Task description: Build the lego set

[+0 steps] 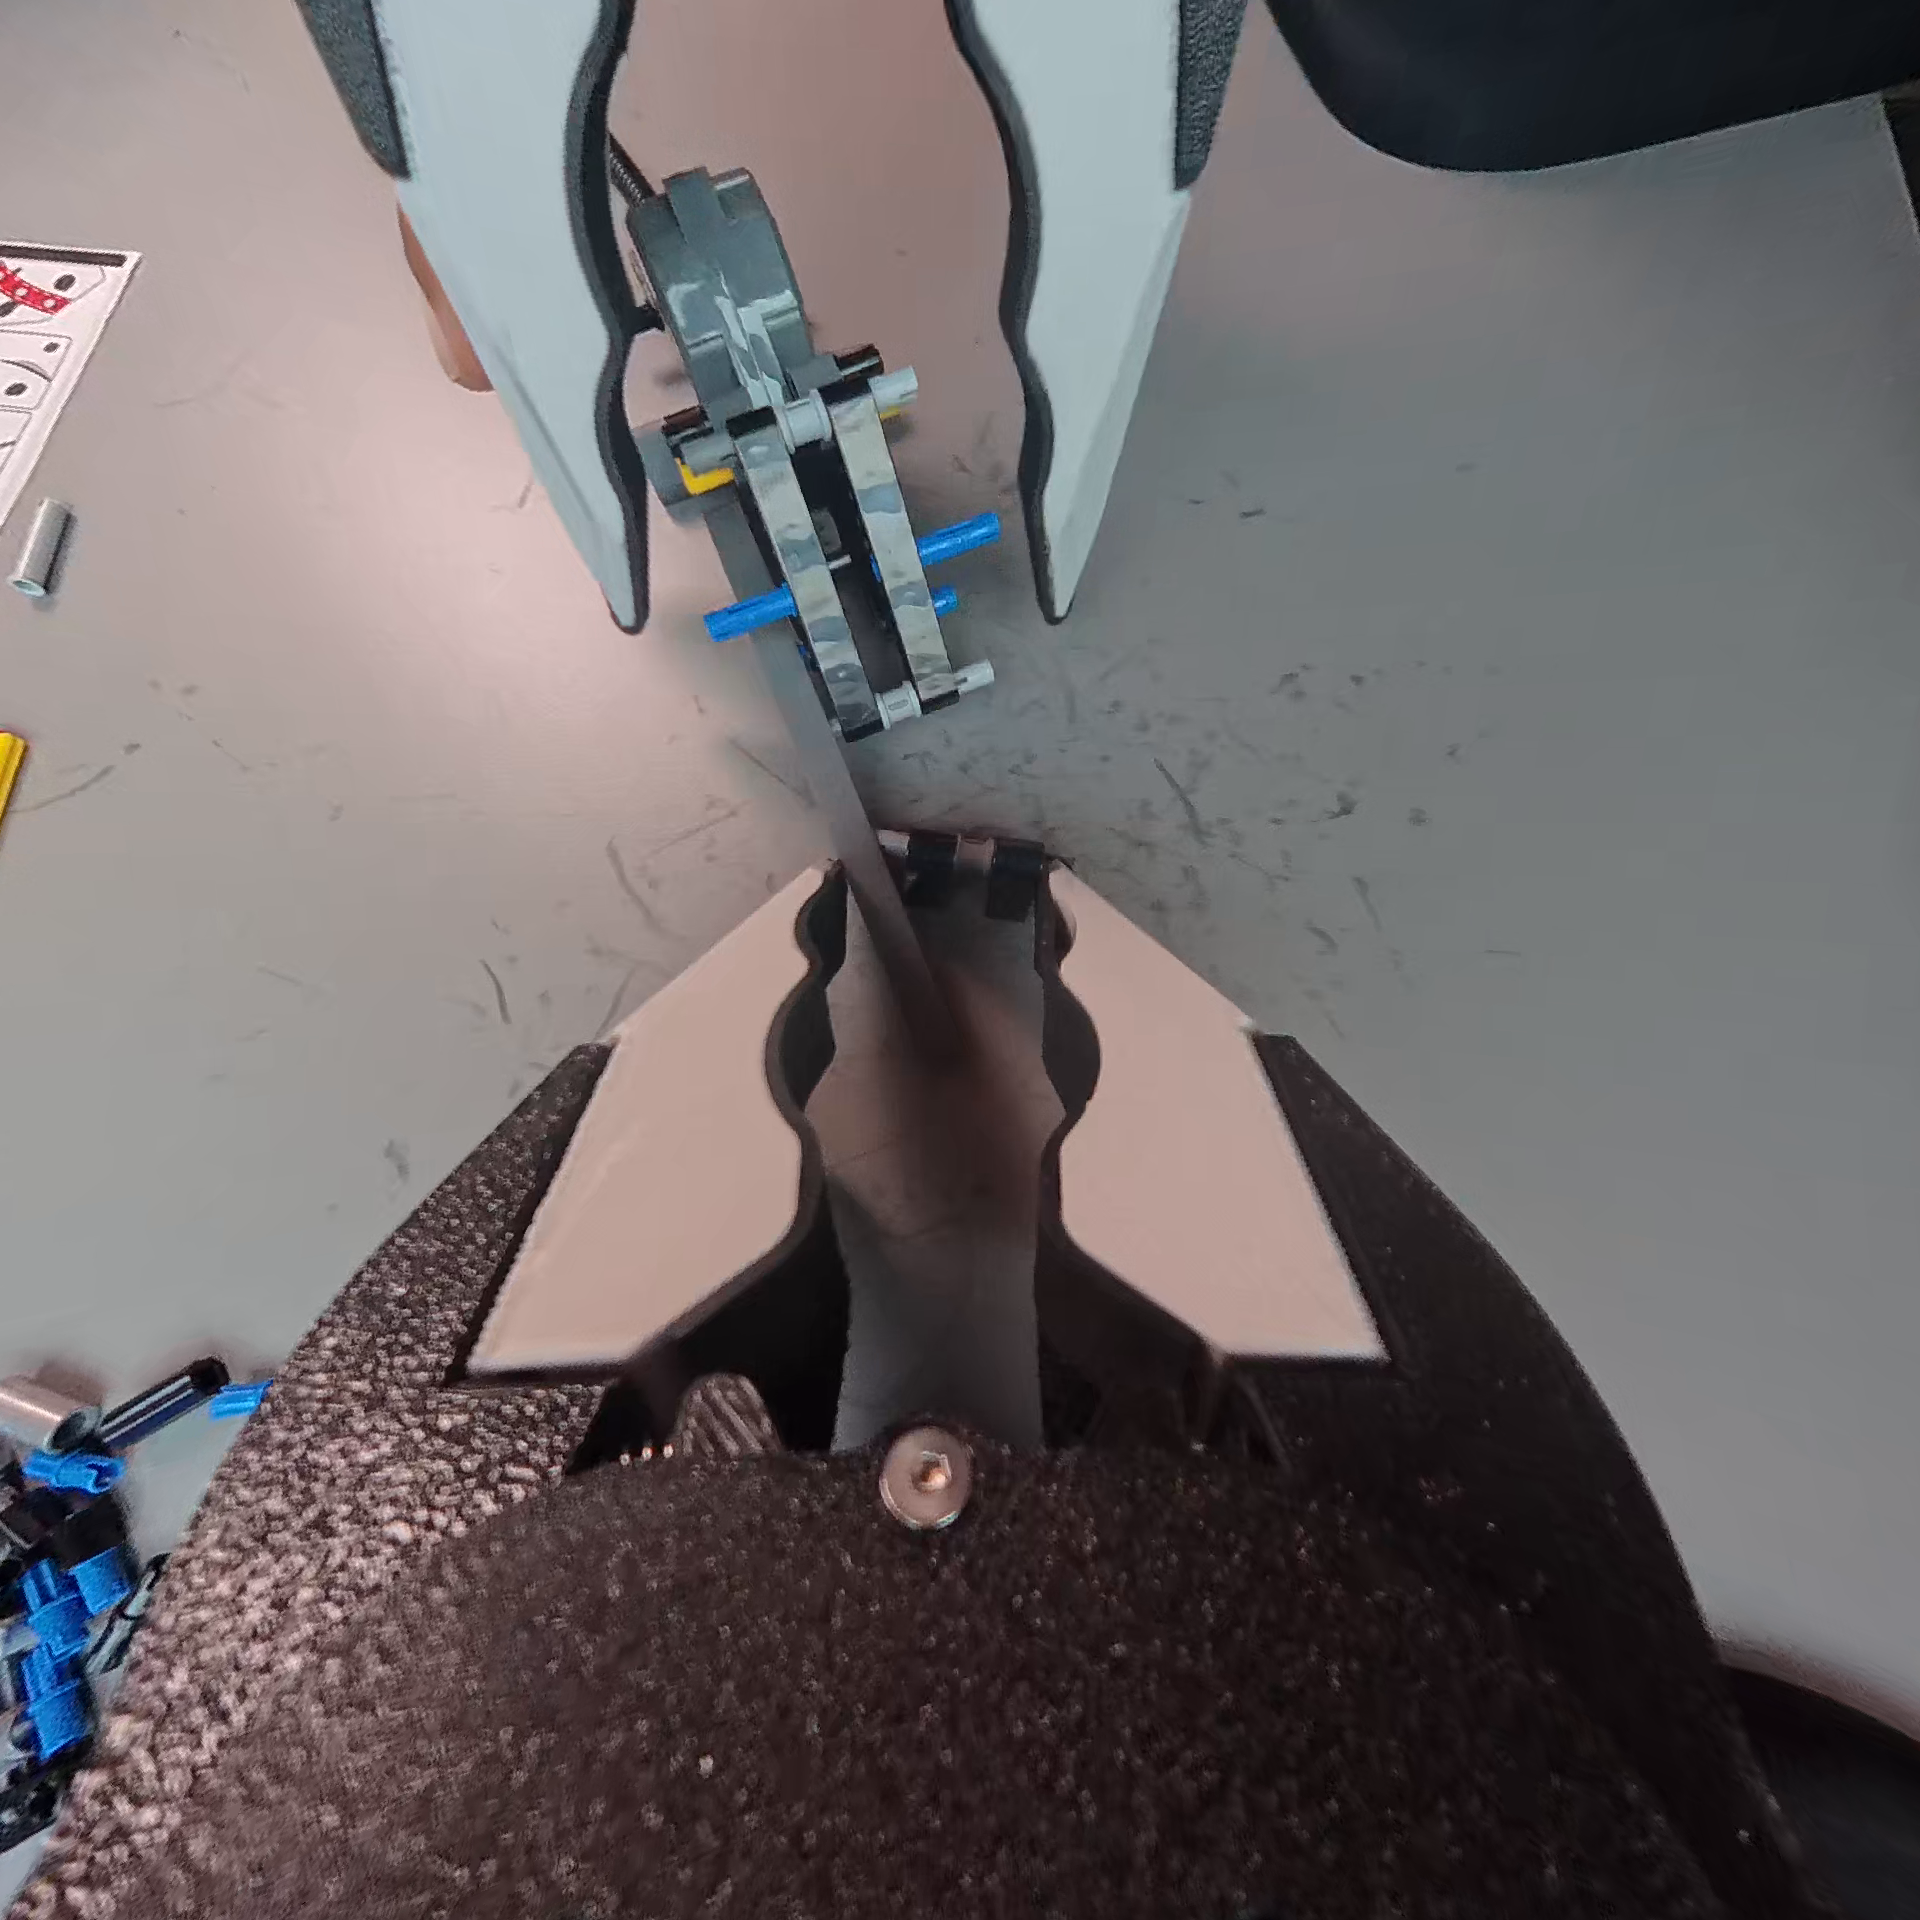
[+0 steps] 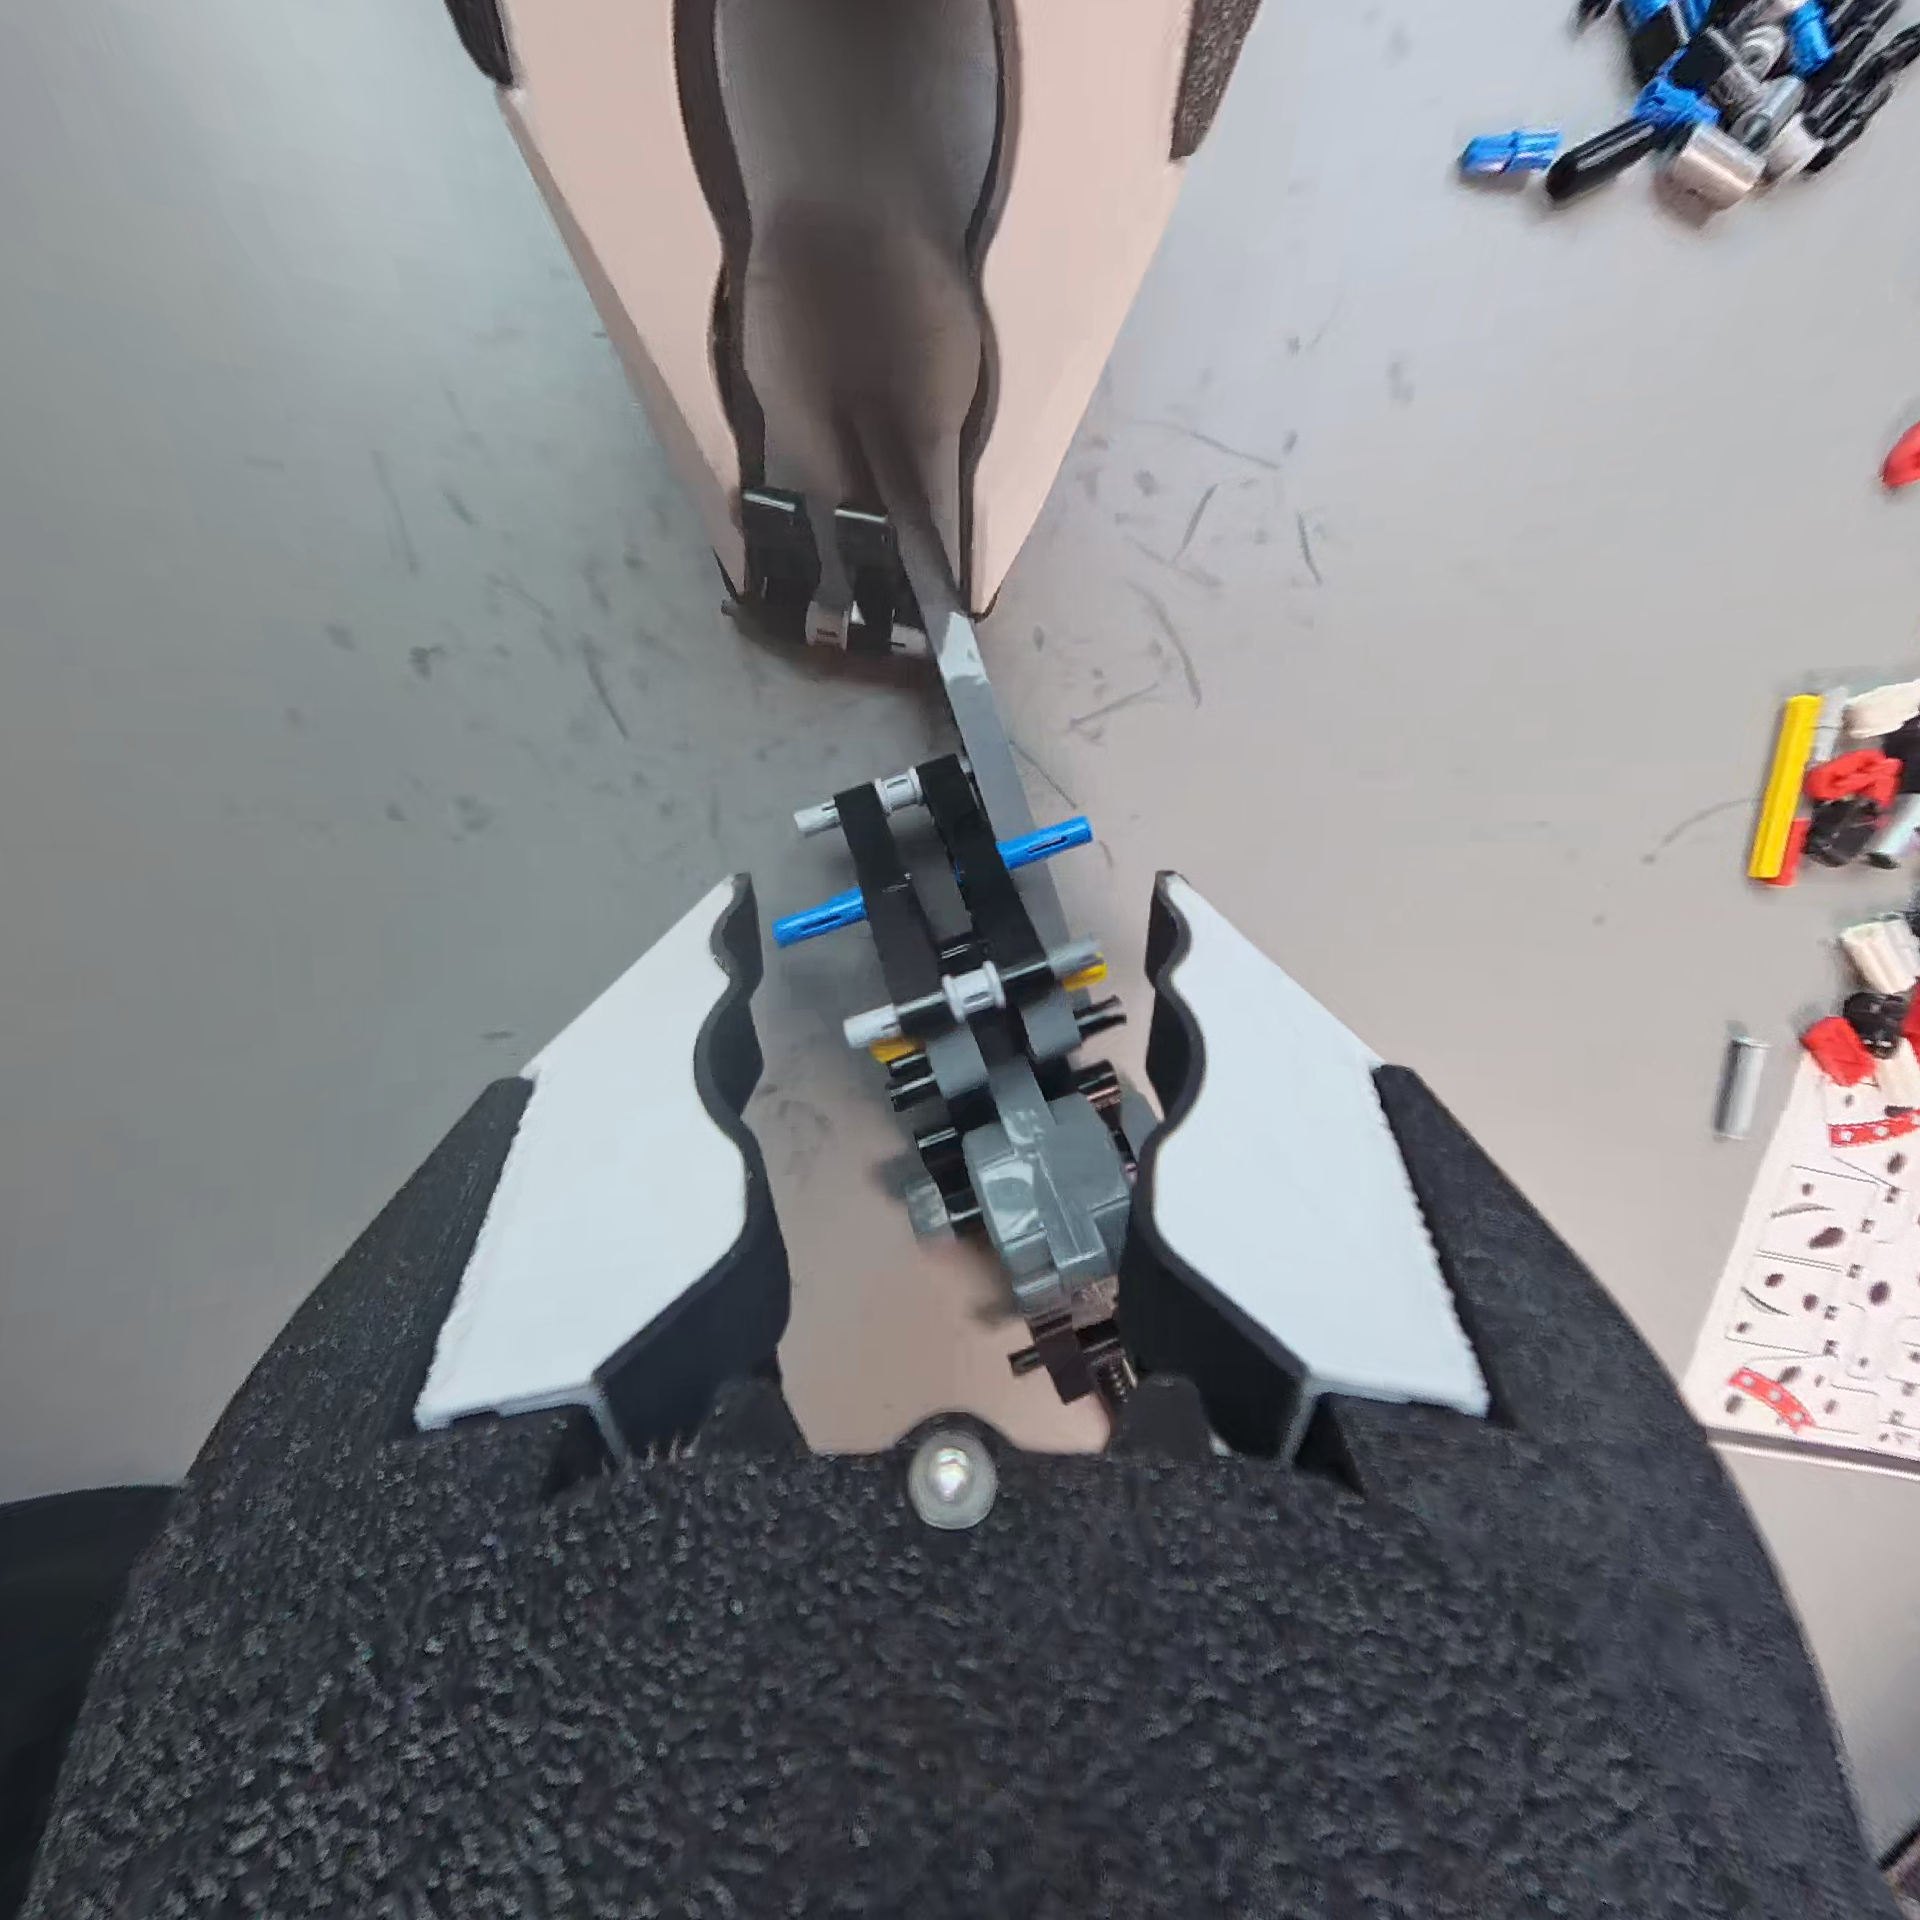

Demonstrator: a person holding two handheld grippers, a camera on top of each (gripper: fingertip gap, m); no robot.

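Left gripper (image 1: 940, 883) pinches black end pieces of lego assembly (image 1: 831, 520), long axis running straight away toward right gripper (image 1: 842, 613) | Right gripper (image 2: 951, 904) spread wide astride assembly (image 2: 966, 987), grey beam (image 2: 987, 727) pointing at left gripper (image 2: 862, 613); sticker sheet (image 2: 1818, 1288) rightward

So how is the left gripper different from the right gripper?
The left gripper has pinkish fingers and a brown body; the right gripper has white fingers and a black body. The left gripper looks pinched on one end of the lego model; the right gripper is open, with a finger on either side of the other end. Both have wavy black pads.
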